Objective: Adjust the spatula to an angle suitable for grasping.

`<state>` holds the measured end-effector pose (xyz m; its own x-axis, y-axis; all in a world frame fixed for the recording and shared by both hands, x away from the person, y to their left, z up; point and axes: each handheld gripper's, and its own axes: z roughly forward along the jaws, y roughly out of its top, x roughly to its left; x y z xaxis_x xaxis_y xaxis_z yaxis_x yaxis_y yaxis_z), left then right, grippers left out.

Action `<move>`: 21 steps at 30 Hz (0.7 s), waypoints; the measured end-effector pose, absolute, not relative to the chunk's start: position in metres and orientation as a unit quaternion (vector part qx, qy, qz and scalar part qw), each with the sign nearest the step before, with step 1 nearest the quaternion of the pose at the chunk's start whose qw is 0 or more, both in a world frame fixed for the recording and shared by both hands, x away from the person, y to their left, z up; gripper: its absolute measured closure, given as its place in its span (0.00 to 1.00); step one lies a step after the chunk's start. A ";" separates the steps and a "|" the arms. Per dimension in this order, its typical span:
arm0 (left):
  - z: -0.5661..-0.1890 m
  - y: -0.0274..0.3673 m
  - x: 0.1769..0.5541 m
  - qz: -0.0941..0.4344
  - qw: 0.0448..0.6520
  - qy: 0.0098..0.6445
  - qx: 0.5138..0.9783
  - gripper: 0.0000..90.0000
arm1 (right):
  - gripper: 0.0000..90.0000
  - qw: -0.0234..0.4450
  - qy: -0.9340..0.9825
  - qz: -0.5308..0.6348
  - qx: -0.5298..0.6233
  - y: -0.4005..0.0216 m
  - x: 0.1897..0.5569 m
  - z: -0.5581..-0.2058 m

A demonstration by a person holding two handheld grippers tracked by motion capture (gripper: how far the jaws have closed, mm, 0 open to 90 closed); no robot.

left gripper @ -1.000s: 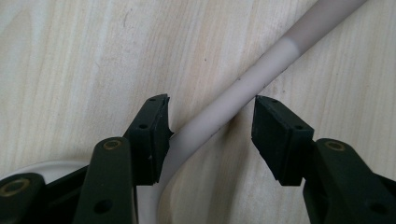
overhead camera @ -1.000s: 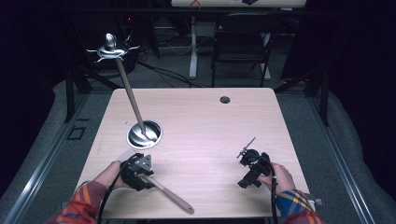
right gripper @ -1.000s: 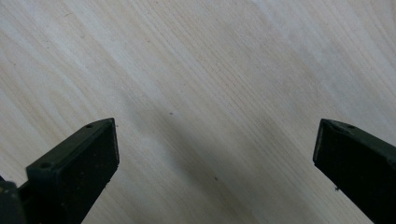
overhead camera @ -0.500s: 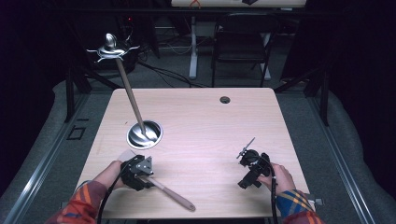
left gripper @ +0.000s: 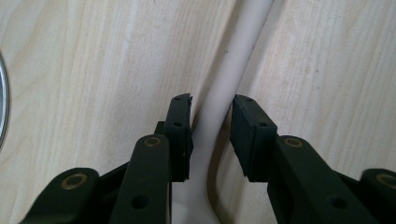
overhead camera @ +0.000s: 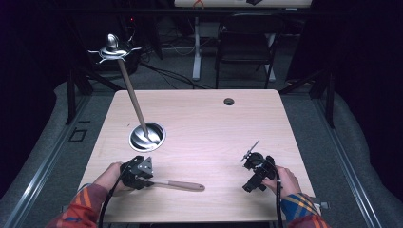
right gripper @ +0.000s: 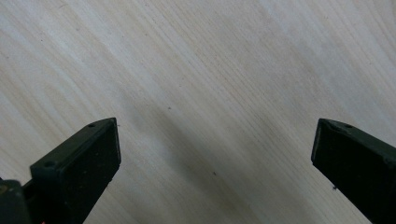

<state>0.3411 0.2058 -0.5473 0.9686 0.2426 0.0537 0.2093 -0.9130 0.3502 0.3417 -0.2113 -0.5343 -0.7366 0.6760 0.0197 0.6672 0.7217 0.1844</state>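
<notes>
A wooden stick (overhead camera: 180,185) lies near the table's front edge, pointing right. In the left gripper view it looks pale (left gripper: 233,60) and runs between the jaws. My left gripper (overhead camera: 148,180) (left gripper: 212,105) has just been closing and both pads now press on the stick's near end. My right gripper (overhead camera: 254,168) (right gripper: 215,130) rests at the front right, jaws wide open over bare wood. A stand has a round metal base (overhead camera: 147,137), a leaning wooden rod (overhead camera: 130,97) and a metal hooked top (overhead camera: 112,50). It is at the table's left, just beyond my left gripper.
The light wooden table (overhead camera: 209,123) has a small dark cable hole (overhead camera: 229,101) near its far edge. A dark chair (overhead camera: 247,42) stands behind the table. The stand's base rim (left gripper: 2,102) shows at the left edge of the left gripper view.
The stick's free end has swung from pointing toward the front edge to lying almost level, pointing right. Both hands have kept their places.
</notes>
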 end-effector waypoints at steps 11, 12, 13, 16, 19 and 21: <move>-0.545 0.202 0.345 0.049 0.152 0.202 0.966 0.79 | 0.01 0.026 0.927 0.089 0.364 -0.212 0.342 -0.534; -0.545 0.201 0.345 0.052 0.147 0.216 0.964 0.79 | 0.01 0.026 0.927 0.088 0.364 -0.212 0.342 -0.534; -0.545 0.201 0.346 0.054 0.144 0.230 0.961 0.79 | 0.01 0.026 0.927 0.088 0.364 -0.212 0.342 -0.534; -0.545 0.200 0.347 0.060 0.142 0.249 0.956 0.80 | 0.01 0.028 0.927 0.084 0.364 -0.212 0.342 -0.535; -0.545 0.201 0.349 0.058 0.141 0.288 0.945 0.81 | 0.01 0.029 0.925 0.087 0.369 -0.212 0.342 -0.535; -0.545 0.201 0.349 0.058 0.139 0.294 0.944 0.81 | 0.01 0.029 0.925 0.088 0.369 -0.212 0.342 -0.535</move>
<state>0.3485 0.2009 -0.5451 0.8201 0.5716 0.0279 0.5391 -0.7880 0.2975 0.3424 -0.2125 -0.5349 -0.7262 0.6874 0.0108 0.6772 0.7126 0.1834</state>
